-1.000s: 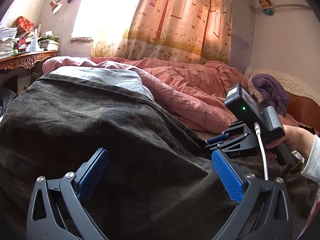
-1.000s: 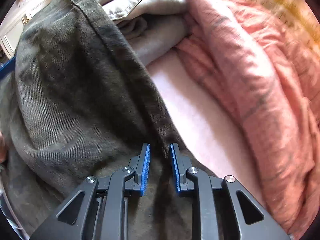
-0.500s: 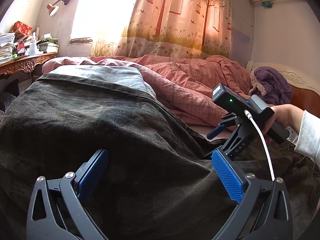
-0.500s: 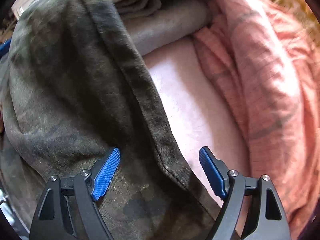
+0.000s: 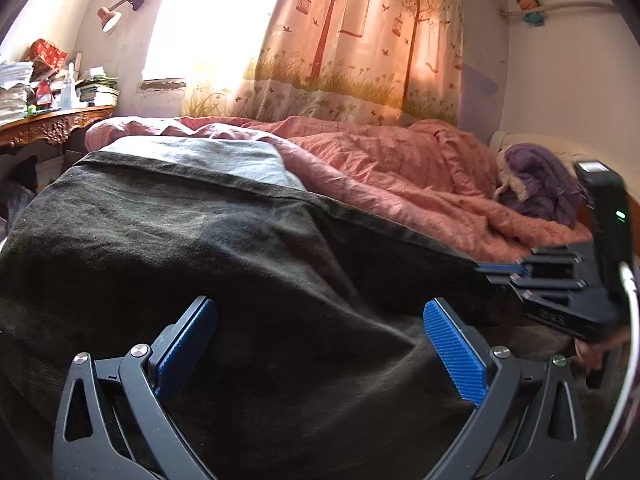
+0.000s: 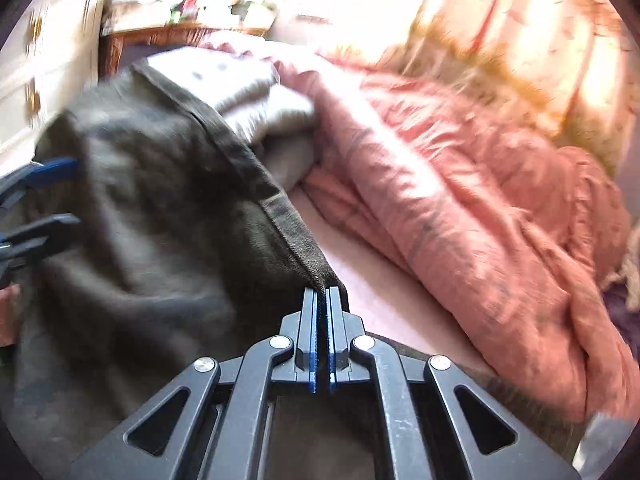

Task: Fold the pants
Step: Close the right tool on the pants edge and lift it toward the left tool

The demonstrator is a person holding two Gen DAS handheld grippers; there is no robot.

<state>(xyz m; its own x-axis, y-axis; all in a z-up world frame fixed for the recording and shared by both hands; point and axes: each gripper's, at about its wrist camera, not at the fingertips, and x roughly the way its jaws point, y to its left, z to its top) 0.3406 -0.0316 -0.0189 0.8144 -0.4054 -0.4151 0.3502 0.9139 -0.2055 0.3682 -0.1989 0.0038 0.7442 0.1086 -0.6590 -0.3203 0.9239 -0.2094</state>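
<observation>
We see our right claw [image 6: 320, 320] pinched tight on the hemmed edge of the dark pants [image 6: 160, 220]; our left claw [image 5: 320, 344] stands wide open, the same pants [image 5: 240, 280] spread beneath and ahead of it; beyond them lies grey folded cloth [image 5: 208, 156]; farther right, the pink quilt [image 5: 400, 168]; behind, the curtain [image 5: 340, 40].

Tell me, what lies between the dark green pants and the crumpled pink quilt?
A bare strip of pale pink bedsheet separates the dark green pants from the crumpled pink quilt, visible in the right wrist view.
</observation>
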